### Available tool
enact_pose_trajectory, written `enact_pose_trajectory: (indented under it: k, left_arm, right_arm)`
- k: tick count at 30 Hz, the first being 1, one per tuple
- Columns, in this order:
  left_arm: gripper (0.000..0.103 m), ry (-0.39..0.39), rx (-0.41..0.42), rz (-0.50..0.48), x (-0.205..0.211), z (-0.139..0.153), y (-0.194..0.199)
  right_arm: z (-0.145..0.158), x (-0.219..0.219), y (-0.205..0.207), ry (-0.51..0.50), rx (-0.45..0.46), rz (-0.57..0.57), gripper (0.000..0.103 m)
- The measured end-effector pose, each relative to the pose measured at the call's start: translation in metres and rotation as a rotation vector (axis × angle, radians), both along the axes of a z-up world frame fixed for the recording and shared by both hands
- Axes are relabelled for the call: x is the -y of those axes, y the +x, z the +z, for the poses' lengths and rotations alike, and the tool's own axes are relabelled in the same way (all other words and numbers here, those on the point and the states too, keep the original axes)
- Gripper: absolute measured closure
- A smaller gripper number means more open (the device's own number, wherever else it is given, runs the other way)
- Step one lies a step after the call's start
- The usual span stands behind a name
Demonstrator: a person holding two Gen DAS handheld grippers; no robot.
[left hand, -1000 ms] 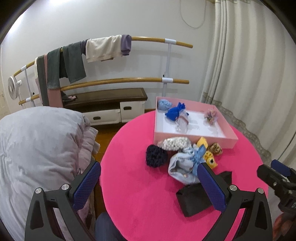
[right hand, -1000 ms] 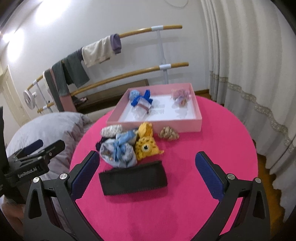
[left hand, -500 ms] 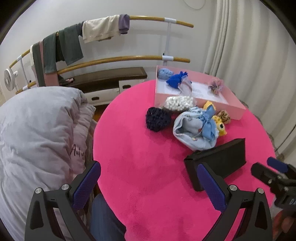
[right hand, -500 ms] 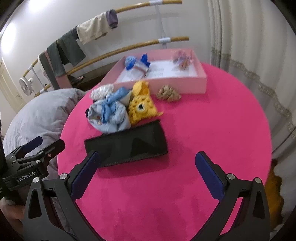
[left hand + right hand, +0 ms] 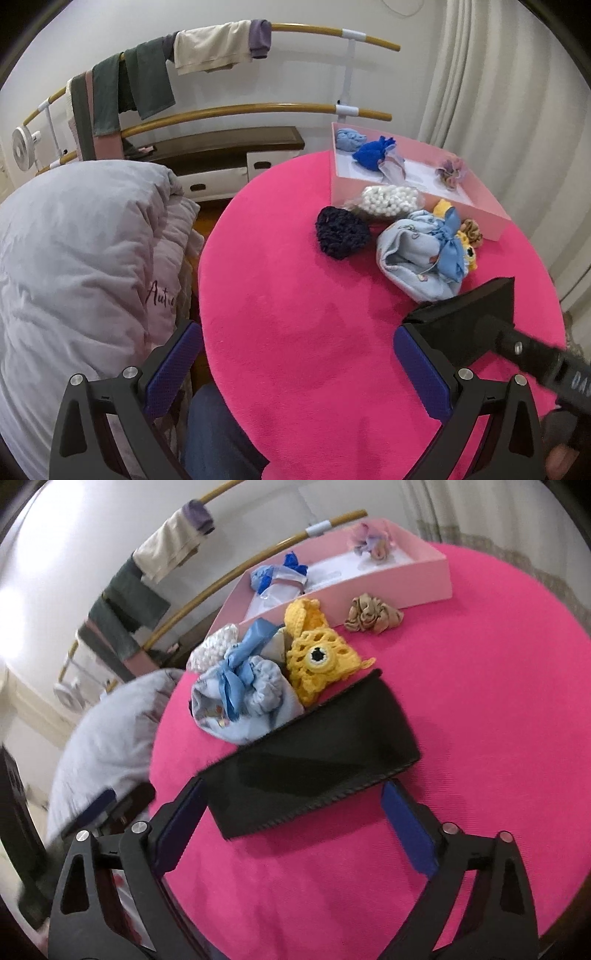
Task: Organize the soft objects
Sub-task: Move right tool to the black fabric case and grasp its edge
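Observation:
A black headband [image 5: 314, 753] lies flat on the pink round table [image 5: 480, 709]; it also shows in the left wrist view [image 5: 469, 317]. My right gripper [image 5: 295, 827] is open, its jaws on either side of the headband's near edge. Behind it lie a light blue pouch with a ribbon [image 5: 243, 698], a yellow crochet piece [image 5: 317, 657], a beige scrunchie [image 5: 373, 614], a white beaded scrunchie [image 5: 391, 197] and a dark navy scrunchie [image 5: 341, 236]. The pink box [image 5: 417, 583] holds blue and pastel soft items. My left gripper [image 5: 299, 365] is open and empty over the table's near left.
A grey duvet [image 5: 74, 266] is heaped left of the table. A wooden rail with hanging clothes [image 5: 207, 48] and a low cabinet [image 5: 229, 155] stand behind. Curtains [image 5: 498, 92] hang on the right. The table edge runs close under both grippers.
My right gripper has moved down and forward to the black headband, which now sits between its open jaws. My left gripper has tilted down slightly toward the table.

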State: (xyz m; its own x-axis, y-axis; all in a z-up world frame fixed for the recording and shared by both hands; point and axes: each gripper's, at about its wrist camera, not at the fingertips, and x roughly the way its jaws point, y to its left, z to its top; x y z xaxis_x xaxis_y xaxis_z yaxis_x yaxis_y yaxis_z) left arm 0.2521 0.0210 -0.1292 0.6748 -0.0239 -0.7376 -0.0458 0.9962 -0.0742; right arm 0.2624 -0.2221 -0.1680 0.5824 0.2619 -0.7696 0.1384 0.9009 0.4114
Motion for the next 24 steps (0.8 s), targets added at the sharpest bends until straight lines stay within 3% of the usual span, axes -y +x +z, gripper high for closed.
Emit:
enact_pose_trajectory:
  k: [6,10,12,13,17,21,24]
  left_arm:
    - [0.0,0.004,0.001,0.004,-0.001,-0.003,0.003]
    - [0.0,0.01,-0.003,-0.004,0.0,-0.004,0.003]
    - [0.0,0.012,-0.004,-0.005,0.0,-0.004,0.003]
    - [0.0,0.012,-0.004,-0.005,0.001,-0.005,0.004]
    - [0.0,0.008,-0.002,-0.015,0.004,-0.003,0.005]
    - [0.0,0.016,0.004,-0.033,0.011,-0.001,0.006]
    - [0.0,0.022,0.008,-0.039,0.014,0.0,0.006]
  right_arm:
    - [-0.007,-0.008,0.025,-0.015,-0.028,-0.075,0.007]
    - [-0.013,-0.021,0.035,-0.092,-0.031,-0.031,0.013]
    - [-0.014,-0.025,0.034,-0.129,-0.02,0.002,0.033]
    - [-0.014,-0.025,0.032,-0.144,-0.015,0.016,0.037]
    - [-0.013,-0.017,0.023,-0.153,-0.006,0.054,0.076]
    - [-0.009,-0.009,0.016,-0.166,0.007,0.07,0.087]
    - [-0.001,-0.004,0.011,-0.206,0.021,0.062,0.087]
